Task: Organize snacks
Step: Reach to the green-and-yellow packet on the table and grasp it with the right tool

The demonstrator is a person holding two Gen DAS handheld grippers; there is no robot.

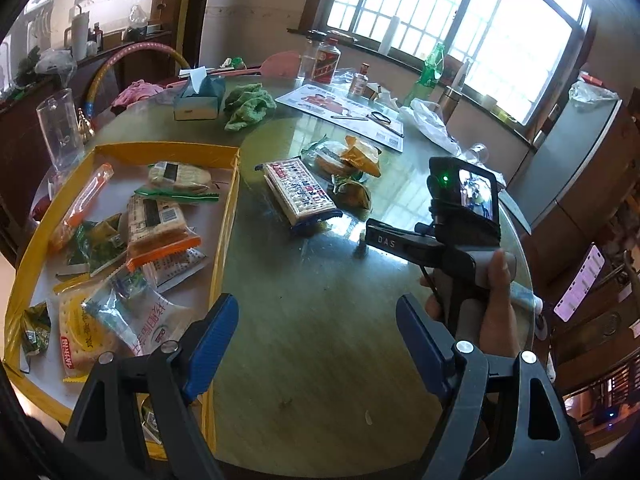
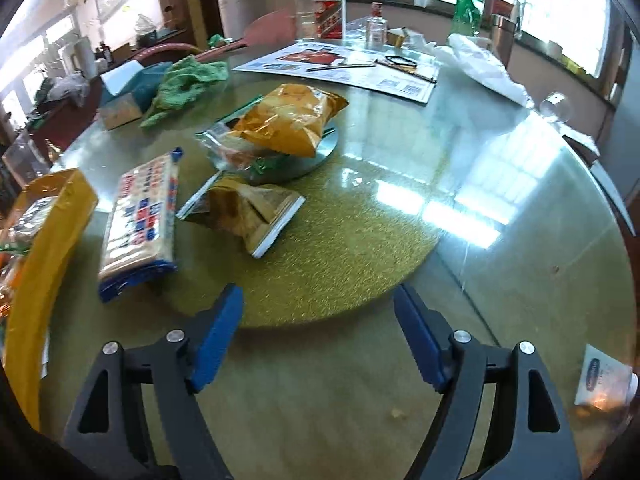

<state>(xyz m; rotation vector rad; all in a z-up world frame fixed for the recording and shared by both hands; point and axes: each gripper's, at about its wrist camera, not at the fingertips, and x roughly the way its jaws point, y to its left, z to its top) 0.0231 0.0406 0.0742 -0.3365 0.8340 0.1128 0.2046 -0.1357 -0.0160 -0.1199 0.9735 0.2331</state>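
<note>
Both grippers, left [image 1: 316,334] and right [image 2: 318,334], spread and empty over table [image 2: 520,280], right of snack-filled tray [image 1: 224,216].

The tray [image 1: 230,196] was yellow. The fingers [image 2: 218,338] were blue. The cracker pack [image 2: 140,216] had red and blue squares. The chip bag [image 2: 288,120] was orange. The cloth [image 1: 248,106] was green.

Glossy glass tabletop [image 2: 500,240], crinkly plastic snack bags [image 2: 288,124] (shiny foil), fuzzy green cloth [image 1: 248,106], matt cardboard box [image 1: 224,216].
</note>
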